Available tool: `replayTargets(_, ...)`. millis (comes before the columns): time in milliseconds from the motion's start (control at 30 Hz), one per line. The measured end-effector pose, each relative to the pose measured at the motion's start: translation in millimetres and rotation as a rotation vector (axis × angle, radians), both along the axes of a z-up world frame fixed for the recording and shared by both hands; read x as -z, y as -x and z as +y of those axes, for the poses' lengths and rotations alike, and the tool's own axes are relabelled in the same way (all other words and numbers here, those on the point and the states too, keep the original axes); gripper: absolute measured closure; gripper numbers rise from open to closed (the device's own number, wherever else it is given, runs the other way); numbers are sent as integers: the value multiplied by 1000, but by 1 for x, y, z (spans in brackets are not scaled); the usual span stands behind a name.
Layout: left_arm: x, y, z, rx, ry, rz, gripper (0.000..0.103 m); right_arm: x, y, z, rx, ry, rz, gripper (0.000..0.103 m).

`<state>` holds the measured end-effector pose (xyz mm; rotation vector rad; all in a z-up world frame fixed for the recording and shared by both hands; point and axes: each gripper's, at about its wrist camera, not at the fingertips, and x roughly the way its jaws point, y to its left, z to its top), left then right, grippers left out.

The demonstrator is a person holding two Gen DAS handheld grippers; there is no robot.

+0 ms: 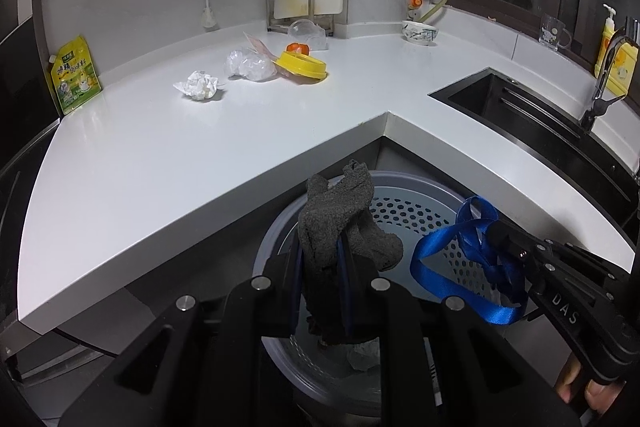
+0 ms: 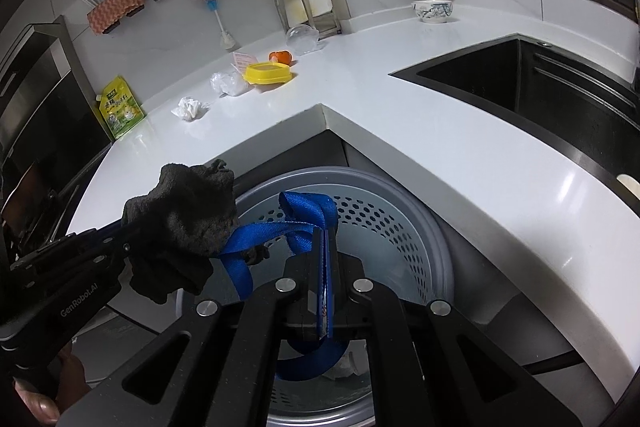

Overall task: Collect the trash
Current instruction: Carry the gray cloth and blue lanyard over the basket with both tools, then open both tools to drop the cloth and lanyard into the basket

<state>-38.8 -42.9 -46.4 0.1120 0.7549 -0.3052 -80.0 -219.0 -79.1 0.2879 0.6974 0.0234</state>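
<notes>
My left gripper (image 1: 322,259) is shut on a dark grey sock (image 1: 340,227), held over the grey perforated trash bin (image 1: 416,215) below the counter corner. My right gripper (image 2: 325,239) is shut on a blue ribbon (image 2: 272,233), also over the bin (image 2: 384,223). In the left wrist view the right gripper (image 1: 494,233) and ribbon (image 1: 448,267) show at right; in the right wrist view the left gripper (image 2: 124,247) and sock (image 2: 188,219) show at left. On the counter lie a crumpled tissue (image 1: 199,85), a crumpled clear plastic wrap (image 1: 249,65) and a yellow lid (image 1: 302,65).
The white L-shaped counter (image 1: 200,163) wraps around the bin. A black sink (image 1: 520,115) with faucet is at right. A green-yellow pouch (image 1: 74,81), a clear cup (image 1: 306,31), an orange item (image 1: 298,47) and a bowl (image 1: 420,33) stand farther back.
</notes>
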Motion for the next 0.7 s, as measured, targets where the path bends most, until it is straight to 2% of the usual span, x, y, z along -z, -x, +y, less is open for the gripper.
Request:
replayTargets(200,4,0,3,-11,1,14,83,4,2,-4,13,-7,14,100)
replayTargets(233,4,0,3,-13,1,13,80,4,3,-4,14,-8,13,98)
replayTargets(267,3,-1,4,-16,1,13,78,5,3,-5,16,-5,11,91)
replayTargets(300,3,0,5,-20,3,11,71,4,4,-5,20,-1,8,81)
replayTargets(333,2,0,6,-25,7,7,57,4,5,-5,22,1,3,75)
replayTargets(400,0,2,9,-37,21,-9,40,2,7,-5,23,3,-6,71)
replayTargets(700,-4,2,15,-56,23,-22,39,-1,9,-7,26,-11,-15,71)
